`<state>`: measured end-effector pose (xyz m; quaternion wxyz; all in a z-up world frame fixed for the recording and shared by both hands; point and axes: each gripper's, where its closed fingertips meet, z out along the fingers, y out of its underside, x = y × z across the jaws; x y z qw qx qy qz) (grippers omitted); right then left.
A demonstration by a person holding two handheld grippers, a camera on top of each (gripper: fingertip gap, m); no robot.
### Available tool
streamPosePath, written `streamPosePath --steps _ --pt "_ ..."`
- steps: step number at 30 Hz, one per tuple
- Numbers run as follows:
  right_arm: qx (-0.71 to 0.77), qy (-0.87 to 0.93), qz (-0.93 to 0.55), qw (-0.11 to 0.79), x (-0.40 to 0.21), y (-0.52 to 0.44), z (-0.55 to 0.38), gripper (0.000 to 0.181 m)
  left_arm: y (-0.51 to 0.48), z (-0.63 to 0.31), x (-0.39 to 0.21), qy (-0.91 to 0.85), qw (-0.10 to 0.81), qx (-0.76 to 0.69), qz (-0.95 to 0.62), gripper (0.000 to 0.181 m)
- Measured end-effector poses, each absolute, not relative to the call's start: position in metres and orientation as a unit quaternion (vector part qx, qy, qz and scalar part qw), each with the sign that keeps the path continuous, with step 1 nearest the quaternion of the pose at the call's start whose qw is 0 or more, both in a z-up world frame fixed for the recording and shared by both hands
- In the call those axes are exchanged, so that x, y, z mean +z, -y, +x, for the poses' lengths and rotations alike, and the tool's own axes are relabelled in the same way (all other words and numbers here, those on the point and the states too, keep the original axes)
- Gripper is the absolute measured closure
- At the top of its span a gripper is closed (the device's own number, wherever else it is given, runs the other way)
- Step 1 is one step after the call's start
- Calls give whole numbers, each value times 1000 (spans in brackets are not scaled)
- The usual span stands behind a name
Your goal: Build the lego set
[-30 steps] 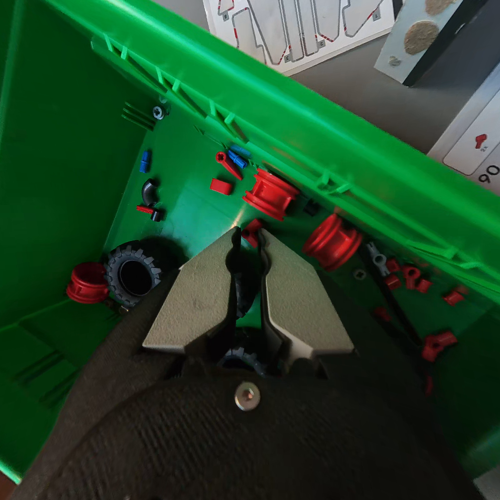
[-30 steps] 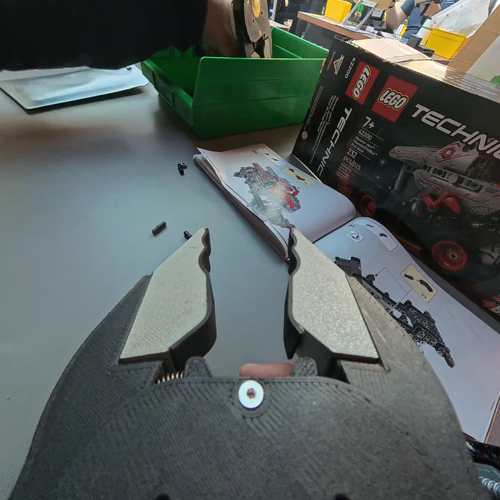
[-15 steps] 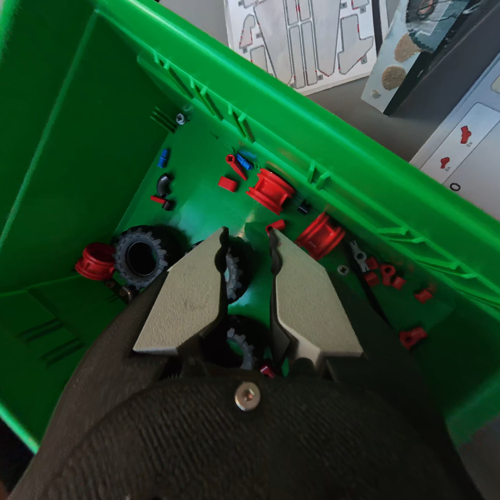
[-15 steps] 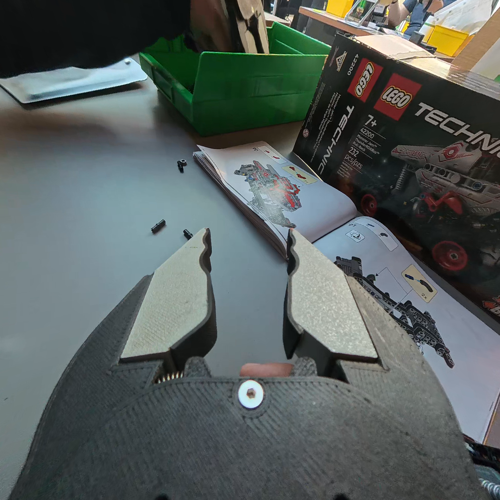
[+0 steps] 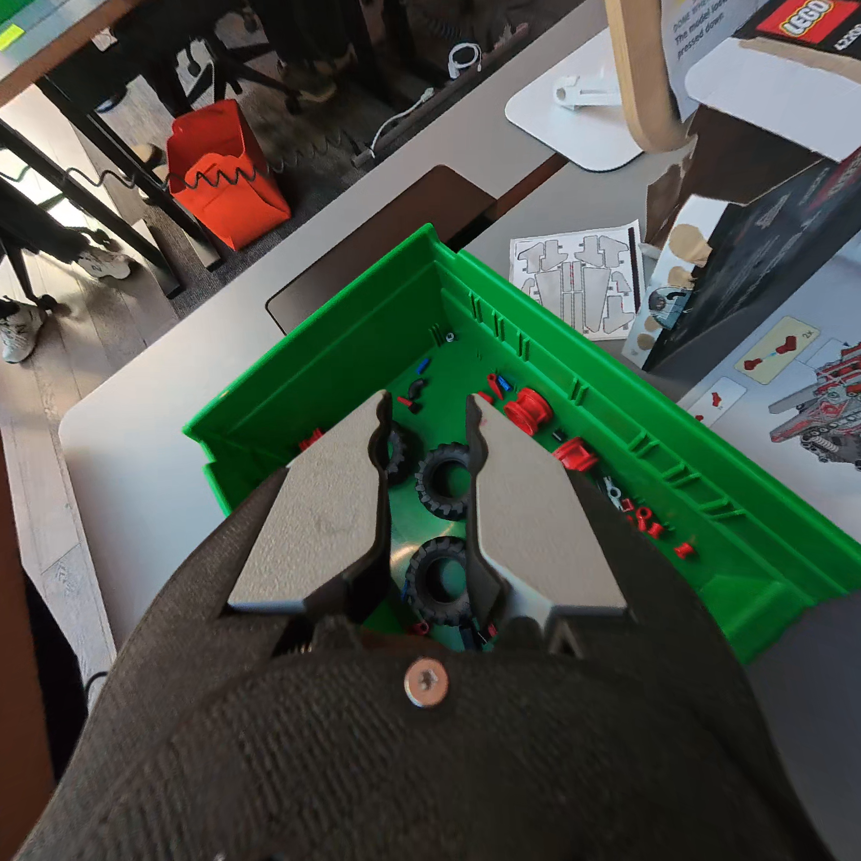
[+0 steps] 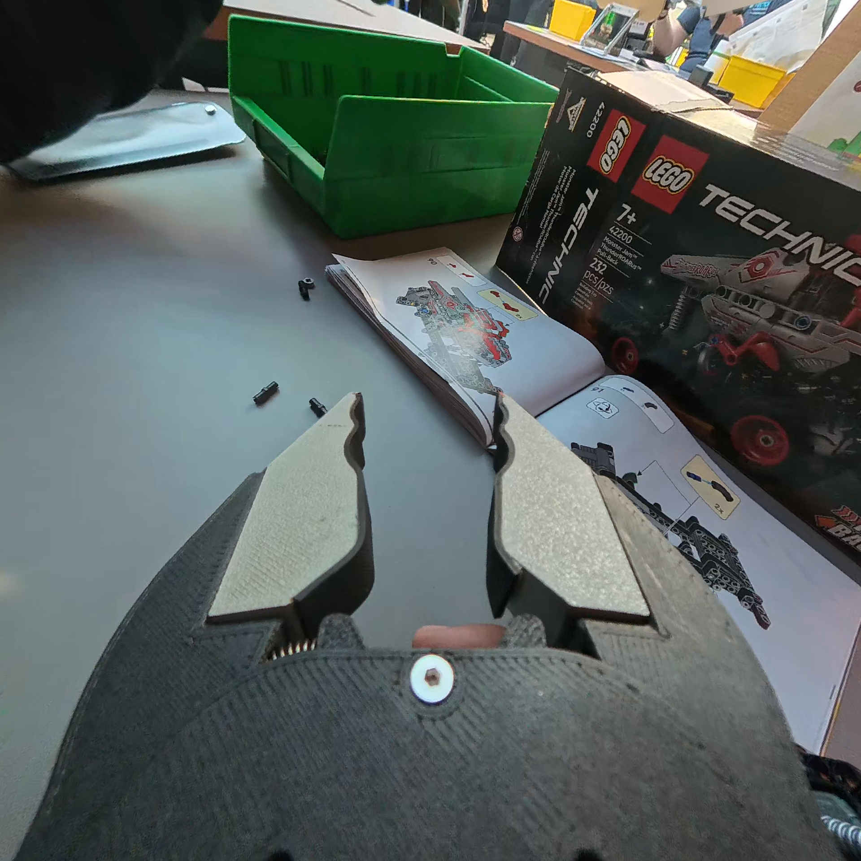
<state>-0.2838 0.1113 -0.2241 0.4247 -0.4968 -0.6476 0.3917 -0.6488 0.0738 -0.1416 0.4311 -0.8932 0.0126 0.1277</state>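
Lifted clear of the green parts bin (image 5: pixel 326 354) where it sat low and nearly pinched a second ago, the left gripper (image 5: pixel 424 410) now hangs above it, fingers parted and empty; black tyres (image 5: pixel 442 480) and red wheel hubs (image 5: pixel 526 410) remain inside. No piece came out, so the pick looks unfinished. The right gripper (image 6: pixel 426 405) hovers unmoved, spread wide and empty, beside the open instruction booklet (image 6: pixel 536 354).
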Motion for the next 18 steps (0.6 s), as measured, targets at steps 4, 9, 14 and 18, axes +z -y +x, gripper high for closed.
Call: streamPosePath --steps 4,9,14,18 --pt "384 646 -500 431 -224 -114 -285 128 -75 -648 -158 -32 403 117 -907 152" --pt "370 650 -499 438 -226 -114 -286 128 -71 -646 -180 -31 374 100 -922 152" --pt "340 665 -484 456 -229 -110 -286 126 -74 -643 -162 -22 414 99 -904 153" --pt "308 672 -475 477 -231 -109 -287 126 -73 -637 -139 -26 441 109 -891 152"
